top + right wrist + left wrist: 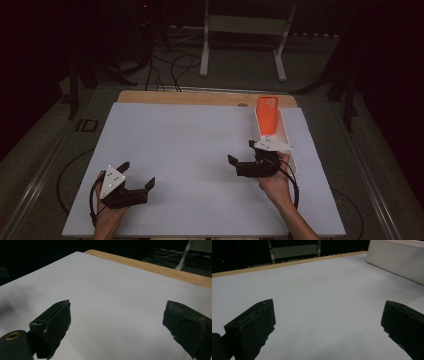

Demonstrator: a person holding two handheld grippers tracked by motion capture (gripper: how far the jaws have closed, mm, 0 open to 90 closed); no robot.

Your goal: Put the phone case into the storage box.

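Both hands sit low on the desk point(200, 150), left gripper point(137, 176) and right gripper point(241, 152) gaping empty. Orange phone case point(267, 116) leans in the white tray point(292, 150) (right-hand side). Next: right reaches in, I'd guess.

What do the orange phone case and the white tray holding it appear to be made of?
Orange phone case: probably soft silicone or matte plastic, given its even colour, lack of glare and moulded camera cutout. White tray: likely rigid plastic, with smooth, plain, straight walls; the dim light leaves painted wood possible.
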